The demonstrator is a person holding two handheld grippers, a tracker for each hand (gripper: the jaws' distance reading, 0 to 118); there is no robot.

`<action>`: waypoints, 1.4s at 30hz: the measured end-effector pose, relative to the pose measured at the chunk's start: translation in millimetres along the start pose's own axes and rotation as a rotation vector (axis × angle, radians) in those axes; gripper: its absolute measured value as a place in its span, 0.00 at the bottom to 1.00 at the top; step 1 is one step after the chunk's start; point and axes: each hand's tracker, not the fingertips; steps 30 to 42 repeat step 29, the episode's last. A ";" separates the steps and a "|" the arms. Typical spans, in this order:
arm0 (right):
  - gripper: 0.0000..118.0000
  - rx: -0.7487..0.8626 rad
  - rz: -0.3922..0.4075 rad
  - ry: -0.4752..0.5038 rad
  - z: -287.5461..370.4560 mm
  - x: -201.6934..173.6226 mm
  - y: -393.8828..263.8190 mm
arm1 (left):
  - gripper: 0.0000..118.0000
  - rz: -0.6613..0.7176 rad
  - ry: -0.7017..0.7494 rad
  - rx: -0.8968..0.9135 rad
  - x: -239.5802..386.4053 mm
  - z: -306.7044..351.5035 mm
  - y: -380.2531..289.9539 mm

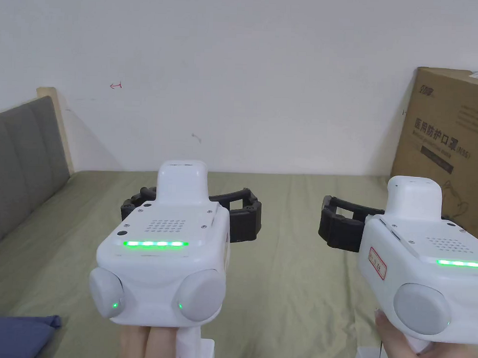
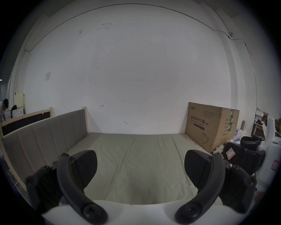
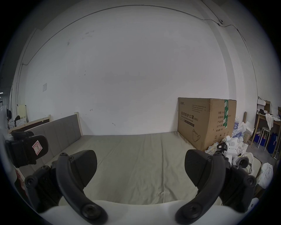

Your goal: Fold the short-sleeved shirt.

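Basically nothing done yet: my left gripper (image 2: pixel 140 166) & right gripper (image 3: pixel 140 166) hover wide open, empty, over olive-green bed sheet (image 1: pixel 288 286); blue cloth (image 1: pixel 17 333) at near-left corner, prob. the shirt, untouched.

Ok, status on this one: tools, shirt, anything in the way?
Left tool open, right tool open, both held above the bed sheet. Blue cloth at near-left edge, untouched; can't confirm it's the shirt. Cardboard box far right, clear.

I see the left hand-held gripper (image 1: pixel 192 209) and right hand-held gripper (image 1: pixel 393 224), jaws apart, side by side above the bed (image 1: pixel 289 267), a box (image 1: pixel 447 145) at far right, a blue cloth (image 1: pixel 15 333) at lower left.
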 end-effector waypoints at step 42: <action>0.99 0.008 0.038 0.010 0.0 -7.9 2.8 | 0.93 -0.003 0.014 -0.002 1.4 -2.4 0.7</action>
